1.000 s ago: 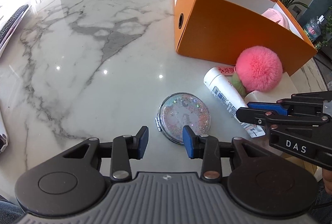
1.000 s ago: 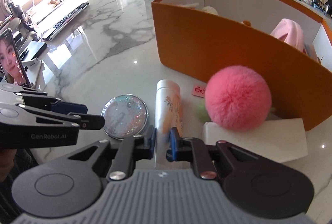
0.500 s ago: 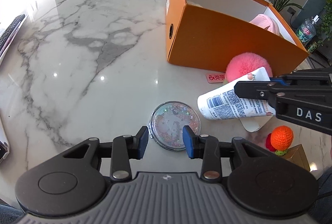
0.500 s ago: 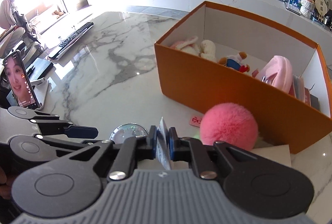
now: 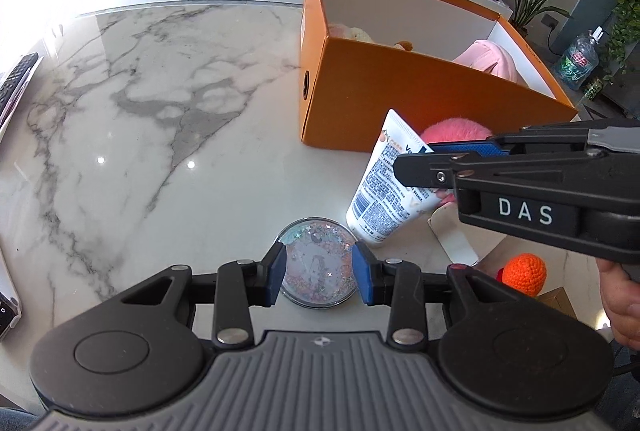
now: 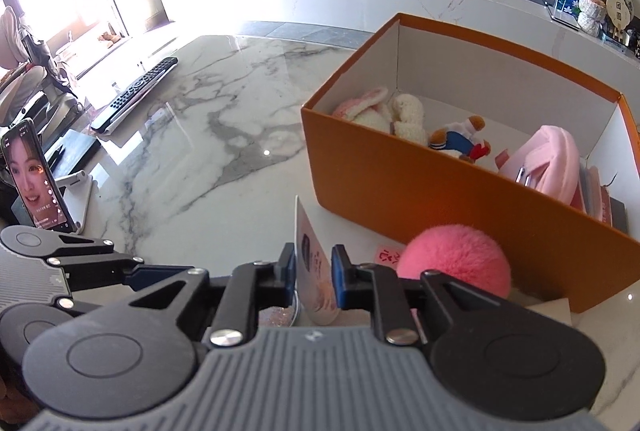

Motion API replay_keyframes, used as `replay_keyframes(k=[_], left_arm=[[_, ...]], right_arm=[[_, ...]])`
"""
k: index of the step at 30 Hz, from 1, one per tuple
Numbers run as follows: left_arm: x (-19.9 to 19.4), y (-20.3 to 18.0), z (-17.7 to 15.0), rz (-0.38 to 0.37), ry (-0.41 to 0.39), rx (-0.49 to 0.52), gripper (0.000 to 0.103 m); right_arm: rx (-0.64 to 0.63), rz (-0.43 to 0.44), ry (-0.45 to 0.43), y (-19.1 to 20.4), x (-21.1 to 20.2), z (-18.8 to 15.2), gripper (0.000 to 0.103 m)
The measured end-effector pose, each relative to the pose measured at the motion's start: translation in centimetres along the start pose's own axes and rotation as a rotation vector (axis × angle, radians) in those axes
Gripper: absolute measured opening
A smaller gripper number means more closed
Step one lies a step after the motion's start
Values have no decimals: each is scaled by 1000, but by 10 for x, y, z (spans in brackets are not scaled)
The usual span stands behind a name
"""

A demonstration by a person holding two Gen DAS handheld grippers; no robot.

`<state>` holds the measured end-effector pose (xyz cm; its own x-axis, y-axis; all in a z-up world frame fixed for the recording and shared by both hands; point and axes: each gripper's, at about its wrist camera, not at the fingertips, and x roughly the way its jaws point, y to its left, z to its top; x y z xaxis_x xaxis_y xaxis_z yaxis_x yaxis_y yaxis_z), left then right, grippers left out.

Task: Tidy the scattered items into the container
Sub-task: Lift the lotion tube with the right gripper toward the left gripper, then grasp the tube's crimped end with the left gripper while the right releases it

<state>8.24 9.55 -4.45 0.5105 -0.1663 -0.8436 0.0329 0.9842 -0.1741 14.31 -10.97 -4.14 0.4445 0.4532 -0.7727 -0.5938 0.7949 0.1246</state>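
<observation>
Tube: a white cream tube (image 5: 386,183) stands between the pads of the right gripper (image 6: 313,273), tilted, crimped end up, cap end low near the table (image 5: 160,135); it sits short of the orange box (image 6: 420,187).
Right jaws: narrow and opening at this moment, with the tube between them; whether the pads press it firmly cannot be told.
Left jaws: the left gripper (image 5: 319,273) stands partly apart above the glitter compact (image 5: 318,267), holding nothing.
Box contents: a pink-and-white knitted toy (image 6: 380,111), a small plush figure (image 6: 460,141) and a pink pouch (image 6: 548,163) lie inside.
Done: judging by those contents, several items are already tidied.
Left: the tube, the compact, a pink pompom (image 6: 454,265) just beside the box's near wall, an orange knitted ball (image 5: 524,273), a white card (image 5: 456,241) and a small pink tag (image 6: 388,255) remain outside.
</observation>
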Motion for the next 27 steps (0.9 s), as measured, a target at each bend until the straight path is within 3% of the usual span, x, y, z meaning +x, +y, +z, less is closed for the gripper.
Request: replay_keyframes(k=[3, 7, 10, 13, 17, 22, 27], left_arm=[[-7, -3, 5, -20, -9, -6, 41], [-21, -11, 18, -49, -24, -19, 41], [-29, -20, 32, -84, -31, -30, 41], [-25, -29, 52, -108, 1, -60, 43], [-6, -39, 70, -44, 75, -74, 43], [13, -47, 72, 0, 149, -77, 41], [19, -51, 68, -3, 161, -83, 28]], right_arm=[[15, 6, -25, -5, -13, -2, 37], [31, -4, -84, -17, -46, -8, 41], [52, -67, -104, -36, -63, -15, 45], [58, -138, -79, -57, -65, -23, 46], [45, -165, 6, -87, -58, -34, 48], [-195, -144, 79, -98, -47, -43, 54], [-496, -90, 156, -103, -31, -49, 54]])
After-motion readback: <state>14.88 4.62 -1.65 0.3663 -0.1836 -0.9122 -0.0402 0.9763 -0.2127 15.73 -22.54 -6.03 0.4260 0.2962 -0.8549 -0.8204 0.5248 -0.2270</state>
